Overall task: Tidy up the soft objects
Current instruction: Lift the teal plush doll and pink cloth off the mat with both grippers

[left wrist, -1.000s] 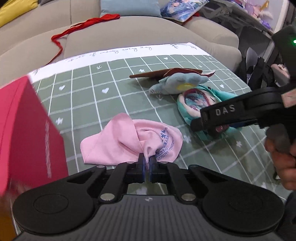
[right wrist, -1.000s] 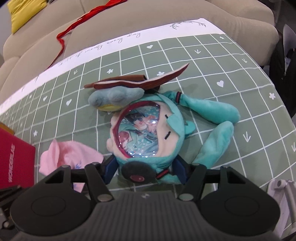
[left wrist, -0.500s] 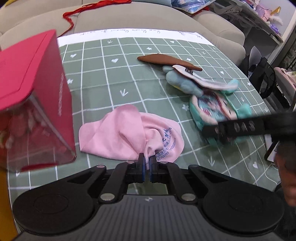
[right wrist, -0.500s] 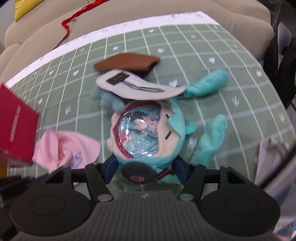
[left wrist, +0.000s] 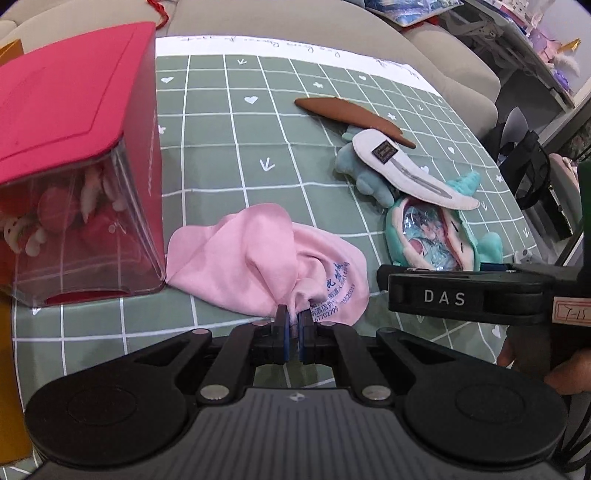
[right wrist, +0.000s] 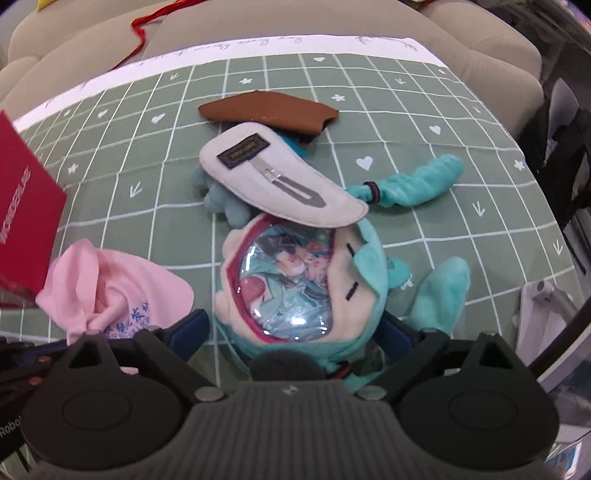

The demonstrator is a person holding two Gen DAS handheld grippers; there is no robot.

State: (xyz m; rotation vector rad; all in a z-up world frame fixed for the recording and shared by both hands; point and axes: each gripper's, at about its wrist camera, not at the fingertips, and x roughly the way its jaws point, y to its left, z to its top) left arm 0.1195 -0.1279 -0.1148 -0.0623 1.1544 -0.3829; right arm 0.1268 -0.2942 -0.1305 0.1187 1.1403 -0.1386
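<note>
- My left gripper (left wrist: 292, 325) is clenched on a bunched fold of the pink cloth (left wrist: 258, 266), the blue pads pressed close with fabric pinched between them
- The pink cloth spreads over the green checked tablecloth (left wrist: 229, 147), its left edge touching or just beside the red box (left wrist: 77, 155); blue printed characters show on its right part
- My right gripper (right wrist: 295, 332) grasps the teal plush pouch (right wrist: 295, 284) at its lower end, one finger on either side of the body
- The pouch has a clear window with a printed character picture; two teal limbs stick out to its right
- A white felt piece (right wrist: 273, 181) with a dark label and metal clip lies tilted across the pouch's top, partly covering a grey-blue plush (right wrist: 221, 203)
- A brown flat piece (right wrist: 266, 110) rests just beyond, on the cloth
- The red box has a clear front wall with red and white items inside, too blurred for me to name
- A beige sofa (right wrist: 332, 18) runs behind the table, a red cord (right wrist: 138, 33) draped on it
</note>
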